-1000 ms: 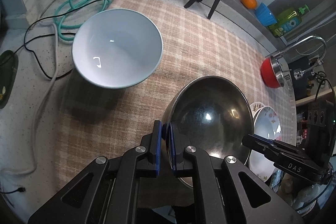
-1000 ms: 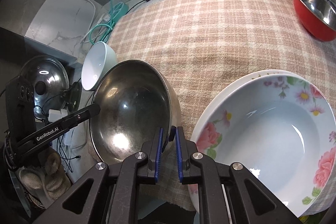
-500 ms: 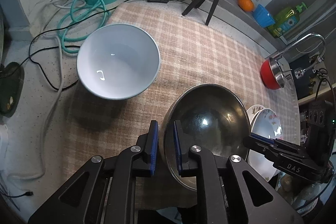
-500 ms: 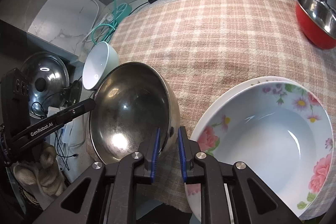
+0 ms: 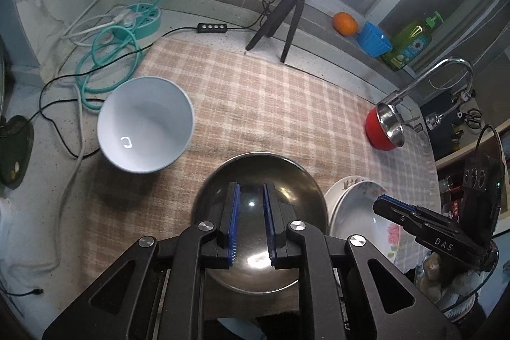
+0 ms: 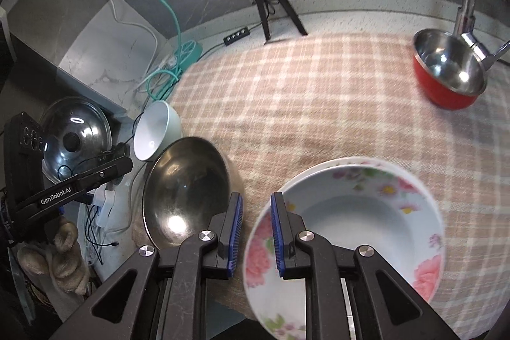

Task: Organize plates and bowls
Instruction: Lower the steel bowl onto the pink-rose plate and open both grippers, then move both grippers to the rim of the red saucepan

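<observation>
My left hand-held gripper (image 5: 250, 203) and right hand-held gripper (image 6: 255, 212) have just opened narrowly and hold nothing, above the steel bowl (image 5: 287, 177) resting on the worktop's checked cloth (image 5: 255, 91) beside the floral plates (image 6: 366, 212).

The counter (image 5: 287, 104) is looked down on steeply from each wrist, close above the near edge. The steel bowl (image 5: 259, 212), floral plates (image 6: 347, 231) and red bowl (image 6: 446, 75) are shared by both views.

Both grippers are hanging tilted downward over the steel bowl (image 5: 259, 212): left gripper (image 5: 250, 196) above its middle, right gripper (image 6: 255, 206) beside its rim, jaws slightly parted, gripping nothing.
</observation>
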Available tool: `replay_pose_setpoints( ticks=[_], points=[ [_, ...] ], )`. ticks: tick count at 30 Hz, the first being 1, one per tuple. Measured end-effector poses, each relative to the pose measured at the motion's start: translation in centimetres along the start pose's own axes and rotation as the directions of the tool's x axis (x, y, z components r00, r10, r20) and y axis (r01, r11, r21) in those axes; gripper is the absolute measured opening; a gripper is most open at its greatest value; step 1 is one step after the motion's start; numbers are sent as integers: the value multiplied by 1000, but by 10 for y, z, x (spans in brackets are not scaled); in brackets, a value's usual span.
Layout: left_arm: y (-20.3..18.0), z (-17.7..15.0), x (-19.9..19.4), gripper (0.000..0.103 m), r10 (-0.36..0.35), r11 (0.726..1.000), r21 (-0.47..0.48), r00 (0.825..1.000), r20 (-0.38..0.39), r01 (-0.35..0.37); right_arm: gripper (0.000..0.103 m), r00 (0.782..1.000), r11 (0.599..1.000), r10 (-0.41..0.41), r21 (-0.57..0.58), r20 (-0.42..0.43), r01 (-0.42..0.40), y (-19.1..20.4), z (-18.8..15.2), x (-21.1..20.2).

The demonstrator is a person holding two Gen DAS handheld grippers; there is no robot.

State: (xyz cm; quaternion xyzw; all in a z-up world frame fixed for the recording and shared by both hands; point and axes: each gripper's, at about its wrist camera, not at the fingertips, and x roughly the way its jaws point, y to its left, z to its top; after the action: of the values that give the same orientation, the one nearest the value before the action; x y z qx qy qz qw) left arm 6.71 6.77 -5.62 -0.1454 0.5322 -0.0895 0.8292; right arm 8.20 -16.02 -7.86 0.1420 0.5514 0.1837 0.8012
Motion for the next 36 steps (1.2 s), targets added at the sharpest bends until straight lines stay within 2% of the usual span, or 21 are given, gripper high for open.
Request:
replay_pose_setpoints(
  ticks=[11,19,27,31,36],
  points=[
    [-76,3,29,13,-78,995,55,997,-14,79,17,992,991,-81,114,99,70,-101,10,-59],
    [-131,10,59,13,-87,990,106,996,-34,90,19,981,970,-132,223,139,99,-179,20,-78],
    [-181,35,96,13,-125,985,115,991,-40,128,19,966,962,-165,248,199,114,-218,45,-88],
    [-199,50,121,13,-105,986,126,993,-60,112,19,960,960,-177,252,216,121,-232,59,-87],
    [-212,68,153,13,-73,988,128,993,-96,85,19,968,957,-157,271,198,100,-248,72,-77]
  ],
)
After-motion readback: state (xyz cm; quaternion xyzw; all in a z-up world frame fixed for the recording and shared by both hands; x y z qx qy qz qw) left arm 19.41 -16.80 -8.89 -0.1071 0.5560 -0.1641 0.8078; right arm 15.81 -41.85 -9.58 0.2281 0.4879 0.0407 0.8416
